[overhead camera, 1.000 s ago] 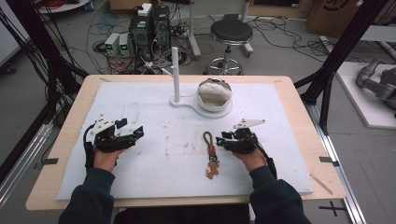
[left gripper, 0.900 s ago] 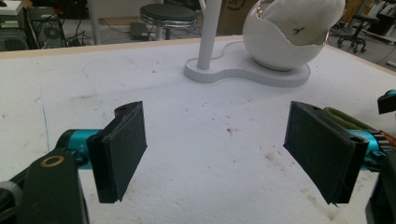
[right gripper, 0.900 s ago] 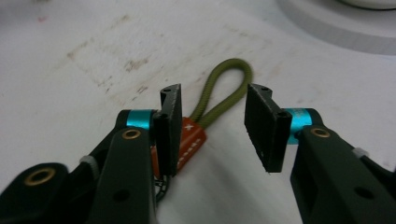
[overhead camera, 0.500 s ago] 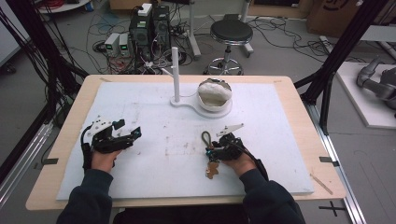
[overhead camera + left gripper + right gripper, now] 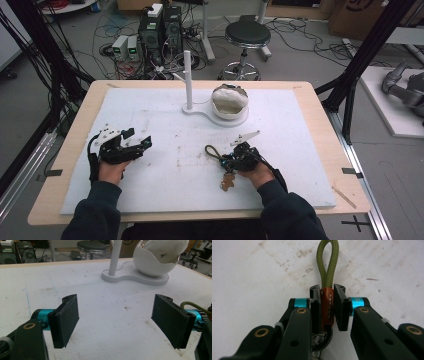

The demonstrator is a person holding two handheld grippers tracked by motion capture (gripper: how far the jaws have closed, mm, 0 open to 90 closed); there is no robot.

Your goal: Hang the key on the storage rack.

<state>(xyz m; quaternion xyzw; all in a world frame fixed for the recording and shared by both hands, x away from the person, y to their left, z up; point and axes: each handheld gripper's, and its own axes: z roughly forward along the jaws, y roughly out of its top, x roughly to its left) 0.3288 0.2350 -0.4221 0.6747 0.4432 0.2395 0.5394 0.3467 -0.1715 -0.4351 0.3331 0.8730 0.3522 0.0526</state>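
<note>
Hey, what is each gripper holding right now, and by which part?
The right gripper is shut on the keychain, clamping its brown leather wrap just below the green cord loop. The left gripper is open and holds nothing.

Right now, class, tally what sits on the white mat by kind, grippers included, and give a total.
Grippers: 2 (left gripper, right gripper)
Keychain: 1
Stand with post: 1
White bowl on that stand: 1
Total: 5

My left hand-held gripper (image 5: 137,143) sits jaws wide apart nr tabletop's left edge; right hand-held gripper (image 5: 231,159) jaws clamped, nr front edge.
</note>
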